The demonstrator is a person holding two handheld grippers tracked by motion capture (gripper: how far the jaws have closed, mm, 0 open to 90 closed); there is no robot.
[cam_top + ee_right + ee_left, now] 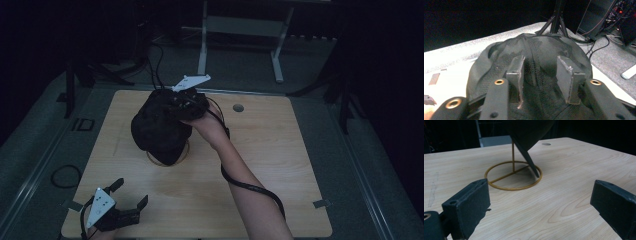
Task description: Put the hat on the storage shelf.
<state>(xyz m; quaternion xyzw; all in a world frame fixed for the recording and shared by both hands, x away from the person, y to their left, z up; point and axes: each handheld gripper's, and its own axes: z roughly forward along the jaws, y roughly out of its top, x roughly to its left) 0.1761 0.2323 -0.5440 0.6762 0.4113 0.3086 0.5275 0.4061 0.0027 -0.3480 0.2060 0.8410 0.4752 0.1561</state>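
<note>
A black cap sits on a gold wire stand at the middle of the wooden table, left of centre. Its brim hangs down to the stand's ring. My right gripper rests on the far top of the cap. In the right gripper view the jaws of my right gripper stand apart over the cap's mesh crown, and the pads do not press on the fabric. My left gripper lies low at the table's near left corner, open and with nothing in it. It faces the stand.
A round hole is in the table top at the far right of the cap. A cable loop lies on the floor to the left. White desk legs and dark tripod legs stand behind the table.
</note>
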